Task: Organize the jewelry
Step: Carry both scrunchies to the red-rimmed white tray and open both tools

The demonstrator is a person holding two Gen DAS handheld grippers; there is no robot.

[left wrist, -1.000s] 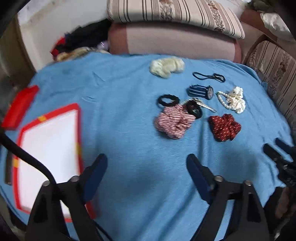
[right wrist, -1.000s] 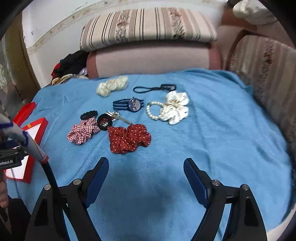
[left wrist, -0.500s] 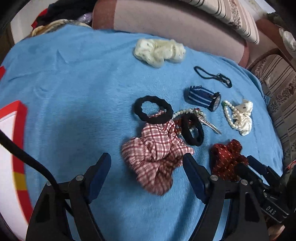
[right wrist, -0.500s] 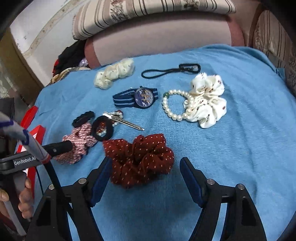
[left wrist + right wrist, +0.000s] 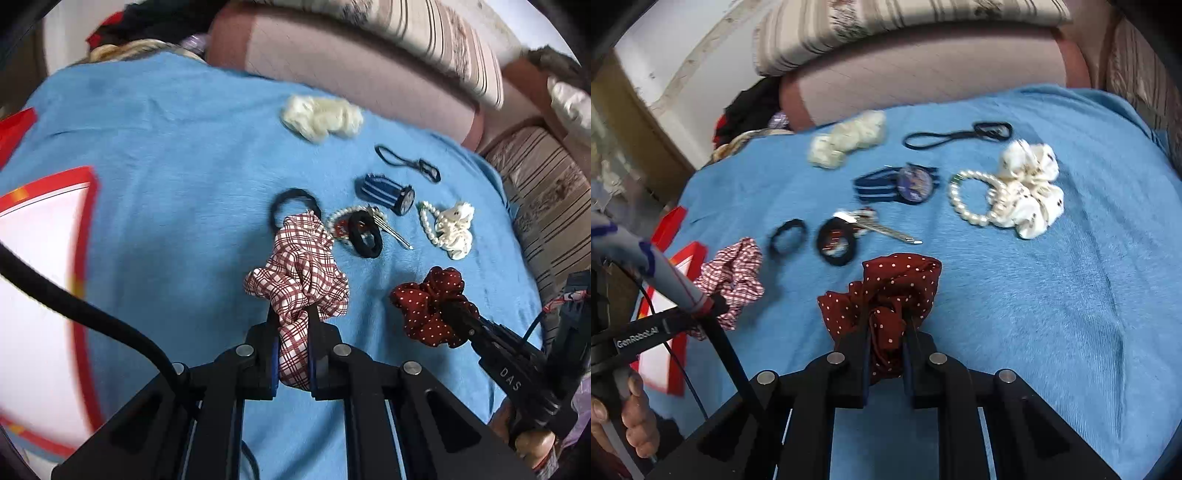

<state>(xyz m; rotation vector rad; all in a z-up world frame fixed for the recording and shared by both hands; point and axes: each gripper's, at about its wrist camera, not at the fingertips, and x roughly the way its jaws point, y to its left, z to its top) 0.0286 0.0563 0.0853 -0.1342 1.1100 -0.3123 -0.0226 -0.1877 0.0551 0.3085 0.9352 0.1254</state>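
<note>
My left gripper (image 5: 291,314) is shut on the red-and-white checked scrunchie (image 5: 299,273), which bunches up above the blue cloth (image 5: 166,155). My right gripper (image 5: 886,314) is shut on the dark red dotted scrunchie (image 5: 886,291); it also shows in the left wrist view (image 5: 432,302). On the cloth lie two black hair ties (image 5: 788,236) (image 5: 836,242), a hair clip (image 5: 882,229), a striped-band watch (image 5: 901,182), a pearl bracelet (image 5: 971,199), a white scrunchie (image 5: 1030,188), a cream scrunchie (image 5: 849,138) and a black cord (image 5: 956,134).
A red-edged white tray (image 5: 40,280) lies at the left on the cloth. A red lid (image 5: 670,225) sits beyond it. Striped sofa cushions (image 5: 905,18) and a pink bolster (image 5: 934,70) border the back, a striped armrest (image 5: 546,192) the right.
Both grippers have shut: the left on the checked scrunchie, the right on the dotted scrunchie. Both scrunchies now bunch up between the fingers.
</note>
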